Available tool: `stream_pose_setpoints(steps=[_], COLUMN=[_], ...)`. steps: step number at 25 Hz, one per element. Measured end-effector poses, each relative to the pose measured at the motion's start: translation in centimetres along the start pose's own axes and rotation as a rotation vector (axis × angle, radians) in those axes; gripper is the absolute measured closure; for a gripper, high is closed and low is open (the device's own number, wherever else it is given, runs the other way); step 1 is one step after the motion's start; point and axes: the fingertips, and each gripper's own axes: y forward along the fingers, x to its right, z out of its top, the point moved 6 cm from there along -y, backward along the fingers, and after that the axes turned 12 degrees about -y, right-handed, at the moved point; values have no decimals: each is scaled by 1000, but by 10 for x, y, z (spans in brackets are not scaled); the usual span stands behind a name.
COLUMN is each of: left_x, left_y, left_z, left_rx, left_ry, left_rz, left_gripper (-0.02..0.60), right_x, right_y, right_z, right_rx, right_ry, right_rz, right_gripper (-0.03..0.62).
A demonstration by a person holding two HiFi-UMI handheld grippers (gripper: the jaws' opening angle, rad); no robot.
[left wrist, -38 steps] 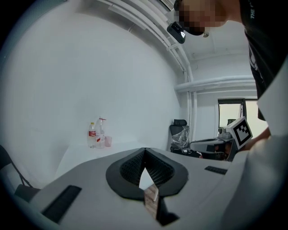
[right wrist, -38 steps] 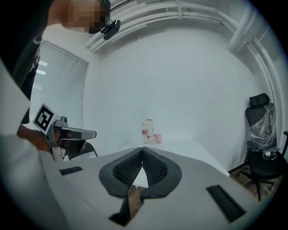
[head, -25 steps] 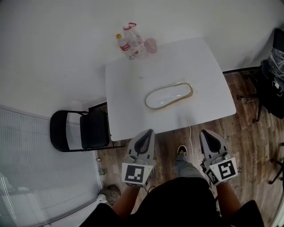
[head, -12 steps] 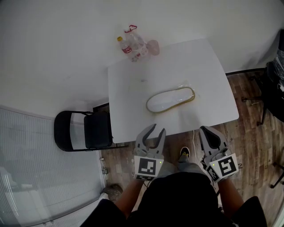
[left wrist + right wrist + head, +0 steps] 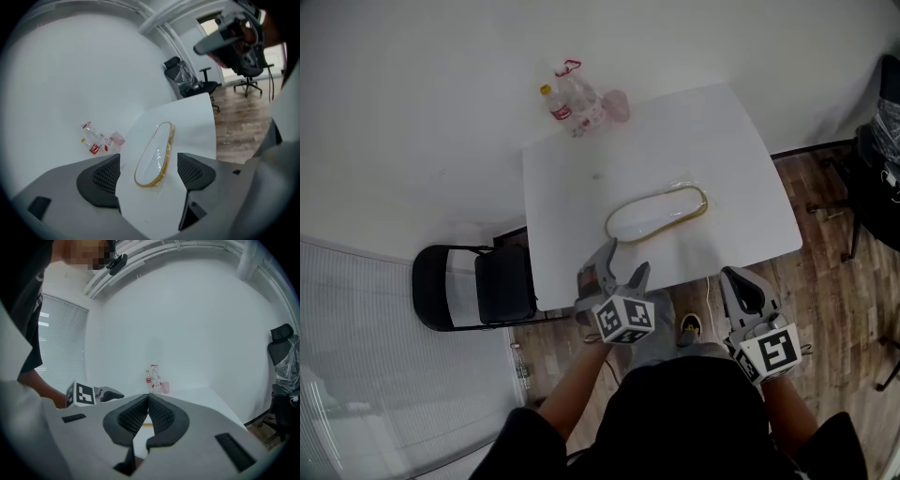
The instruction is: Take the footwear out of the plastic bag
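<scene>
A white slipper with a tan rim, wrapped in a clear plastic bag (image 5: 656, 214), lies flat near the middle of the white table (image 5: 731, 150). My left gripper (image 5: 623, 264) hovers at the table's near edge, short of the bag. Its jaws have just been opening and nothing is between them. In the left gripper view the bagged slipper (image 5: 157, 154) shows beyond the parted pads (image 5: 101, 180). My right gripper (image 5: 742, 289) stays below the table's near edge, shut and empty. Its pads (image 5: 161, 416) meet in the right gripper view, which also shows the left gripper (image 5: 93, 393).
Plastic bottles and a pink cup (image 5: 579, 98) stand at the table's far left corner. A black folding chair (image 5: 473, 286) sits left of the table. An office chair (image 5: 881, 159) covered in plastic stands at the right, over wooden floor (image 5: 834, 281).
The left gripper has rolled, shifted right toward the table's near edge, and its jaws have gone from shut to open. The right gripper has hardly moved.
</scene>
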Motion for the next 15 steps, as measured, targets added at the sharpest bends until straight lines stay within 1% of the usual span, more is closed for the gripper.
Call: stream_pose_setpoints(steps=[2, 4, 7, 8, 9, 12, 15], left_x=[1, 3, -2, -4, -7, -12, -16], left_y=[32, 63, 102, 113, 123, 140, 151], left_z=[-9, -19, -29, -31, -33, -37, -36], left_rx=[-53, -112, -191, -216, -244, -334, -393], left_ry=[89, 162, 229, 234, 231, 189, 173], left_rz=[-11, -49, -96, -108, -123, -200, -299], left_gripper=[180, 146, 77, 31, 7, -5, -5], right_x=[2, 5, 14, 17, 21, 29, 35], right_y=[3, 3, 6, 8, 10, 17, 32], right_z=[2, 6, 7, 5, 4, 3, 1], right_rx=[1, 6, 0, -8, -17, -25, -29], right_ry=[-20, -39, -40, -40, -39, -33, -33], right_rz=[-13, -38, -76, -85, -94, -117, -123], right_gripper=[579, 579, 579, 579, 579, 579, 579])
